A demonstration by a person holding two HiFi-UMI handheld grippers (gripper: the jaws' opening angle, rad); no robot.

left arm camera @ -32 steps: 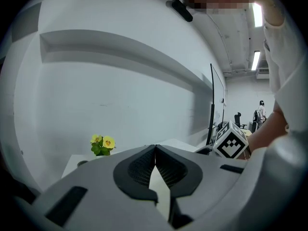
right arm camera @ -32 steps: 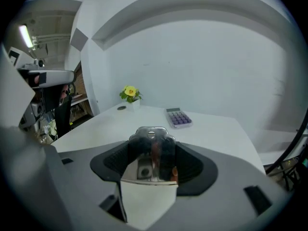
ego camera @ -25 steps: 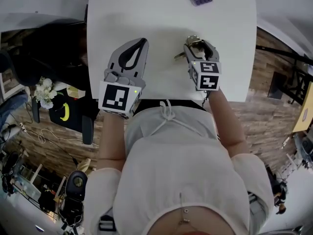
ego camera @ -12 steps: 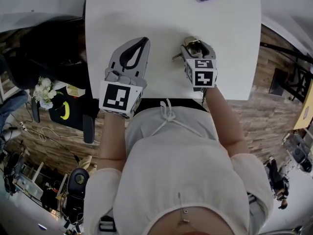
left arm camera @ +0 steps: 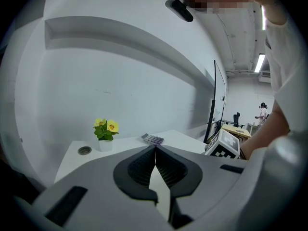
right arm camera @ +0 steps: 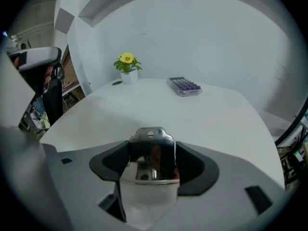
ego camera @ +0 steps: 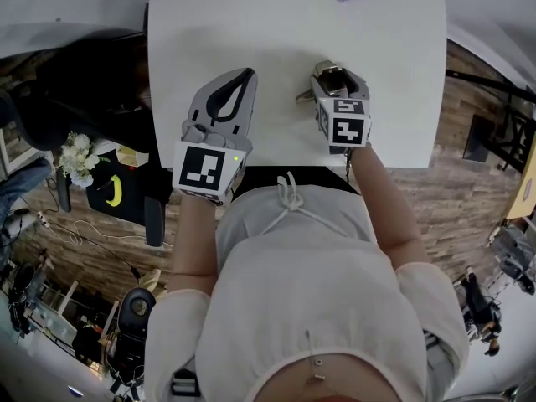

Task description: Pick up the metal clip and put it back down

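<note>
Keep the right tool (ego camera: 335, 75) low over the desk (ego camera: 251, 23) by its near edge while opening, with the metal clip (right arm camera: 153, 158) seated between the pads (right arm camera: 110, 163) and touching both. Widen slowly and evenly, letting the clip settle before backing straight off, to avoid a drag or tip. Leave the left tool (ego camera: 243, 77) parked alongside, closed on nothing.

Left gripper (ego camera: 245, 75) points forward, jaws pressed together, nothing between them; left forearm (ego camera: 189, 237) runs straight back to the torso; right gripper (ego camera: 333, 72) beside it, well apart, marker cube on top; its jaws are opening, metal clip (right arm camera: 152, 150) between the pads, both sides touching; right forearm (ego camera: 381, 203) angled outward toward the elbow.
</note>
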